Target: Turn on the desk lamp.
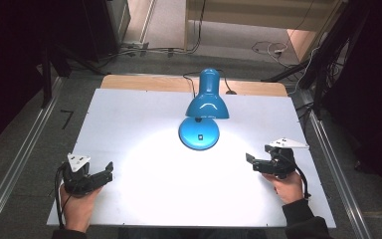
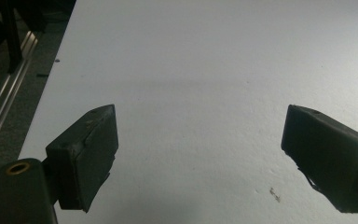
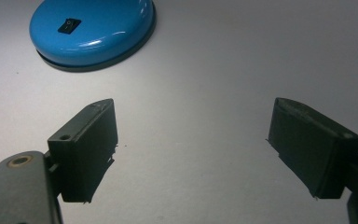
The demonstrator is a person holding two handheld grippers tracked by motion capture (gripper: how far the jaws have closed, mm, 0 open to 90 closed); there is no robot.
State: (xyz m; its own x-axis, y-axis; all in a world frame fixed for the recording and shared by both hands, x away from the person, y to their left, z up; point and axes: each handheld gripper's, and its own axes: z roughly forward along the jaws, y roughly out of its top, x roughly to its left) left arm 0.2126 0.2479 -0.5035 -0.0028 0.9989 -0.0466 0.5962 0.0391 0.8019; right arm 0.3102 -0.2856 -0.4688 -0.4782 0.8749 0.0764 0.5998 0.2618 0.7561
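A blue desk lamp (image 1: 207, 97) stands at the middle back of the white table (image 1: 129, 114), lit and casting a bright pool in front of it. Its round blue base (image 1: 199, 133) carries a small black switch (image 3: 69, 25); the base (image 3: 91, 30) sits at the upper left in the right gripper view. My left gripper (image 1: 108, 172) rests near the table's front left corner, open, with bare table between its jaws (image 2: 200, 140). My right gripper (image 1: 251, 162) is held at the front right, open and holding nothing (image 3: 193, 140), pointing toward the lamp base.
A black cable (image 1: 189, 82) runs from the lamp off the back edge. Metal rails (image 1: 20, 154) line both sides of the table. Cables and dark stands lie on the floor behind.
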